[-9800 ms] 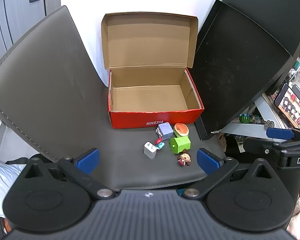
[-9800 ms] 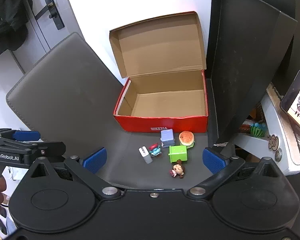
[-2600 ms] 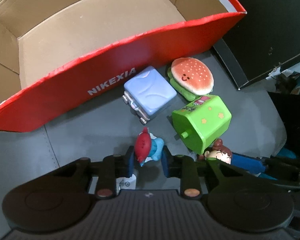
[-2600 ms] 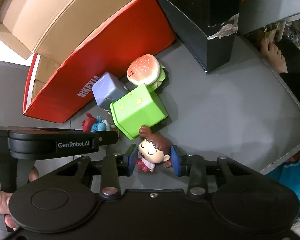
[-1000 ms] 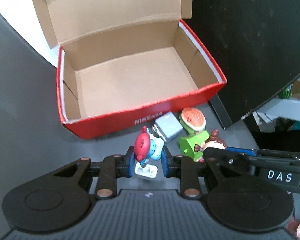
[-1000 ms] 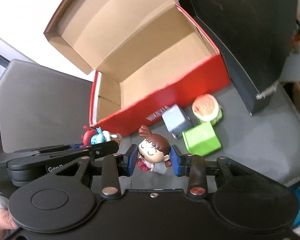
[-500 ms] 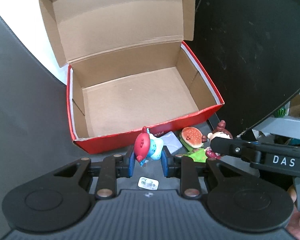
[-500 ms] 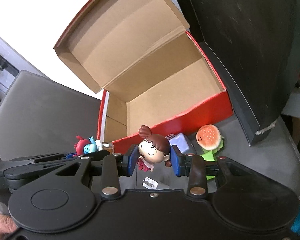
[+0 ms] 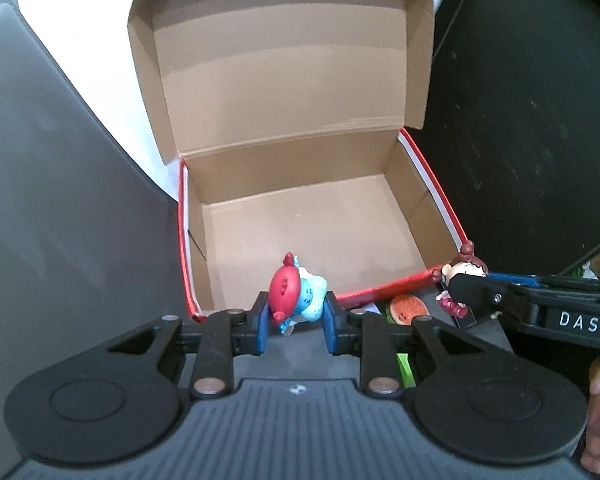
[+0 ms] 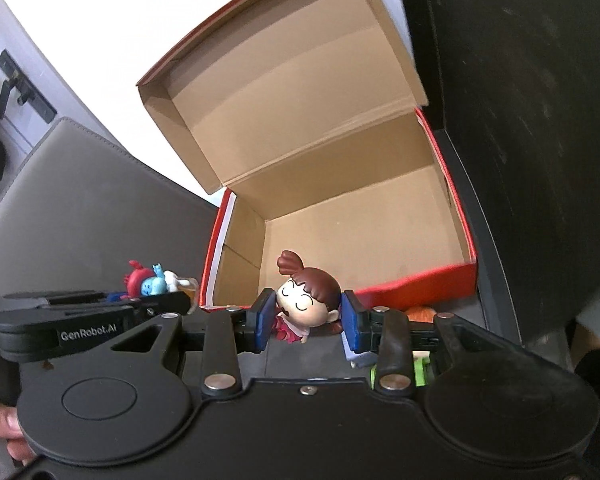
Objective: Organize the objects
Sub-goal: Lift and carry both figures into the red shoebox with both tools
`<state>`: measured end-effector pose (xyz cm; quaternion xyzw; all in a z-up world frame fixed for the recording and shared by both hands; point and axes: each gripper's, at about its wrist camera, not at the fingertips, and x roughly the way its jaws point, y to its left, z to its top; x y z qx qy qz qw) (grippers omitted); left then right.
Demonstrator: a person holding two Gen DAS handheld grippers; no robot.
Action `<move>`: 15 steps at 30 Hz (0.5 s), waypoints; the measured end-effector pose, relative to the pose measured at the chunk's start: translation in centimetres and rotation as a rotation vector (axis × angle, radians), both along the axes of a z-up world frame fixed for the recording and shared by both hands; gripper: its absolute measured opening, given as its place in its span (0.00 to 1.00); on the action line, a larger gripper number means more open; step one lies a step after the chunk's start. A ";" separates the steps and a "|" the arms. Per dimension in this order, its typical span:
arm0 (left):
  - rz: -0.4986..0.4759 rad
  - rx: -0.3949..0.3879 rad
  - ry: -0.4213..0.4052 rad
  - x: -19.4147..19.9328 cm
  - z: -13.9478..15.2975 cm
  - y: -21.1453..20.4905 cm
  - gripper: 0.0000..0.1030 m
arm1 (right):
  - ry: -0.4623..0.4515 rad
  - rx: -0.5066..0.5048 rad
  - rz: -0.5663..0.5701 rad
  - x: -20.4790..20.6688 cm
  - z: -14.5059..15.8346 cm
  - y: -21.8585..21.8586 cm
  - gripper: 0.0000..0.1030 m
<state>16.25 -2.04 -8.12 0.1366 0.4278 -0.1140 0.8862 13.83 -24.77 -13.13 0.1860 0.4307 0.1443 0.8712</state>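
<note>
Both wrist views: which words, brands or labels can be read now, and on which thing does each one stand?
"DAS": white letters on the black body of the right gripper, seen in the left wrist view.
"GenRobot.AI": white letters on the black body of the left gripper, seen in the right wrist view.
The shoe box shows no readable text now.

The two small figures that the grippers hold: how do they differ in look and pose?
The red-and-blue figure in the left gripper has a round red head and a pale blue body; the brown-haired doll in the right gripper has dark brown hair with a bun and closed eyes. The figure leans sideways; the doll faces the camera. Both are clamped between blue pads, before the open red box.
</note>
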 end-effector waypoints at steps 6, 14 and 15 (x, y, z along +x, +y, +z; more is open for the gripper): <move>0.007 0.002 -0.022 1.3 1.0 0.4 0.25 | 0.000 -0.041 0.036 1.9 0.2 0.5 0.34; 0.024 0.004 -0.025 3.1 1.2 0.8 0.25 | -0.024 -0.088 0.090 4.5 1.0 1.0 0.34; 0.026 0.004 -0.025 3.3 1.2 0.8 0.25 | -0.027 -0.092 0.097 4.8 1.2 1.1 0.34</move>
